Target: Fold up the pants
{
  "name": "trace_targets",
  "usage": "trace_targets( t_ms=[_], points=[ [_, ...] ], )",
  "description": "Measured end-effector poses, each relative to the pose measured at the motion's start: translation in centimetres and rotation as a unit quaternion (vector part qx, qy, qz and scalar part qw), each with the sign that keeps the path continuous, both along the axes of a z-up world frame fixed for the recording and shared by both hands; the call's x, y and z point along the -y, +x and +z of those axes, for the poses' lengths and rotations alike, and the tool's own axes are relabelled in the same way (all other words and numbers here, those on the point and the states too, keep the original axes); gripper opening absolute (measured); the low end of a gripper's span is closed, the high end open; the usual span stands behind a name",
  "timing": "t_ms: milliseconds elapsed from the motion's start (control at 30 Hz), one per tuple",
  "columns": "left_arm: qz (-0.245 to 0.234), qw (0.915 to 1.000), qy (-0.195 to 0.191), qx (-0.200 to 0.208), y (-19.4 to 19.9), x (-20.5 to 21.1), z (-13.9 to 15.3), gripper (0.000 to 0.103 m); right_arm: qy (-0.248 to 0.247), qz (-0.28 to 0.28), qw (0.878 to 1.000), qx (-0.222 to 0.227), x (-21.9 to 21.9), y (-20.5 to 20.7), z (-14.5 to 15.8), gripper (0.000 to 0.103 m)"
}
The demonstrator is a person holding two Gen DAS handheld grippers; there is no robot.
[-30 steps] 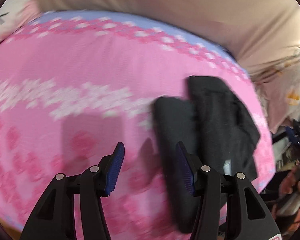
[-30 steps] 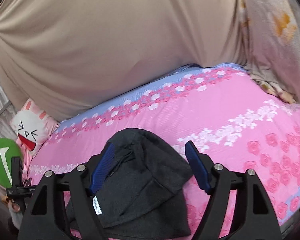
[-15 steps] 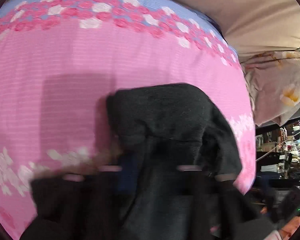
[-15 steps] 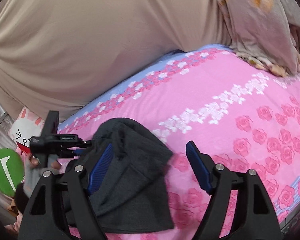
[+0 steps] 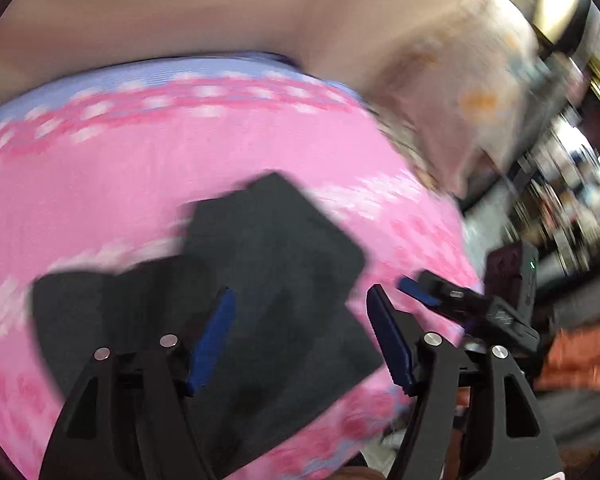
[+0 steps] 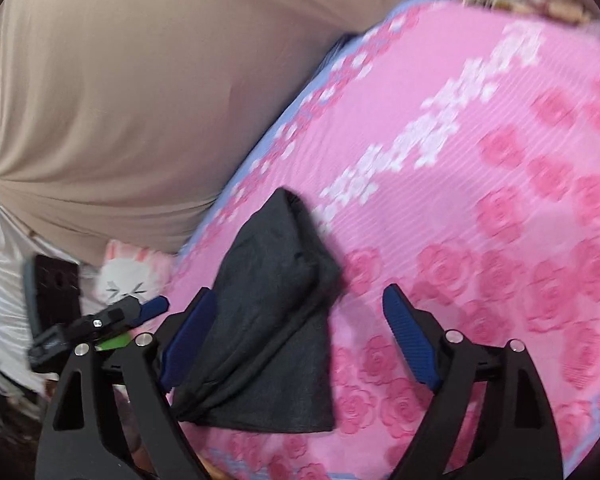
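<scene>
The dark grey pants [image 5: 268,260] lie folded in a bundle on the pink rose-print bed sheet [image 5: 100,184]. My left gripper [image 5: 300,340] hovers over their near edge. Its jaws are opening and hold nothing. In the right wrist view the pants [image 6: 268,320] lie near the bed's front edge. My right gripper [image 6: 300,340] is just above them, its jaws opening, with cloth between the blue pads but not pressed. Each gripper shows in the other's view: the right gripper [image 5: 460,304] at the right, the left gripper [image 6: 100,320] at the left.
A beige cloth [image 6: 120,100] rises behind the bed. A white rabbit cushion [image 6: 128,280] lies at the bed's left end and a floral blanket [image 5: 460,112] is piled at its right end. The sheet [image 6: 500,200] stretches to the right of the pants. Blurred room clutter [image 5: 560,200] lies beyond the bed.
The left gripper had closed over the pants half a second ago; now it stands open and drawn back, with the pants left folded. The right gripper sank, rolled, and widened slightly.
</scene>
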State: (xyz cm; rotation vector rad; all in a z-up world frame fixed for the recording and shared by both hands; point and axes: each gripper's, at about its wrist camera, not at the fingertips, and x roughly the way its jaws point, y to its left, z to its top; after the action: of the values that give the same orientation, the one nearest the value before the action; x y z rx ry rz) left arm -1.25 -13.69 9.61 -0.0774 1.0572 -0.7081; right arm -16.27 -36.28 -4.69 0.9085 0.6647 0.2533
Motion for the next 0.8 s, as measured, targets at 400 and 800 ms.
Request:
trace_targets(
  t_ms=[400, 800],
  points=[
    [0.214, 0.9762, 0.033, -0.018, -1.0, -16.8, -2.0, 0.066, -0.053, 0.028, 0.994, 0.096, -6.9, 1.7, 9.1, 0.018],
    [0.175, 0.9783, -0.001, -0.110, -2.6, -18.4, -7.6, 0.067, -0.085, -0.078, 0.991, -0.066, -5.0, -5.8, -0.3, 0.044]
  ],
)
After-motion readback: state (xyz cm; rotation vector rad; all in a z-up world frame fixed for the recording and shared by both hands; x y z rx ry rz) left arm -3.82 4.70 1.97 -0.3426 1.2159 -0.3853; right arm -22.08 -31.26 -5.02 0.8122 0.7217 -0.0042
